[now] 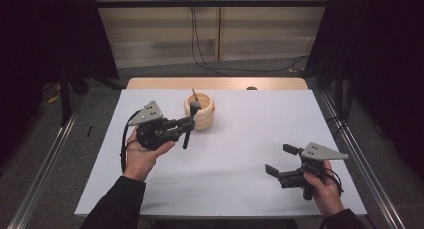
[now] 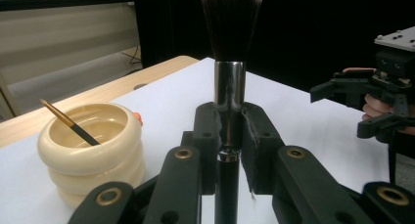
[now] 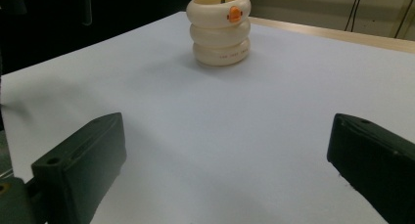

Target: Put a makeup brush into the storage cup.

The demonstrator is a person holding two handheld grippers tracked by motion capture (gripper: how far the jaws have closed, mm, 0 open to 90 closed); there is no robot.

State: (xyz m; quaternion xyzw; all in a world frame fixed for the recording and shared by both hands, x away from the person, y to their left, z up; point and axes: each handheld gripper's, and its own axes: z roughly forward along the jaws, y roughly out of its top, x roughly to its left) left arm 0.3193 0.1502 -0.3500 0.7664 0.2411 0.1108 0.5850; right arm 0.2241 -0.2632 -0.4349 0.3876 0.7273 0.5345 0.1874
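Note:
My left gripper is shut on a makeup brush, held upright with its dark bristles on top and its black handle hanging below the jaws. The brush stands just left of a cream ringed holder, which has an orange spot on its side. A thin brush leans inside that holder. My right gripper is open near the table's front right, its jaws wide apart over bare white surface, with nothing between them.
The white table top ends in a wooden strip at the far side. Cables trail on the floor behind. Metal rails run along both sides of the table.

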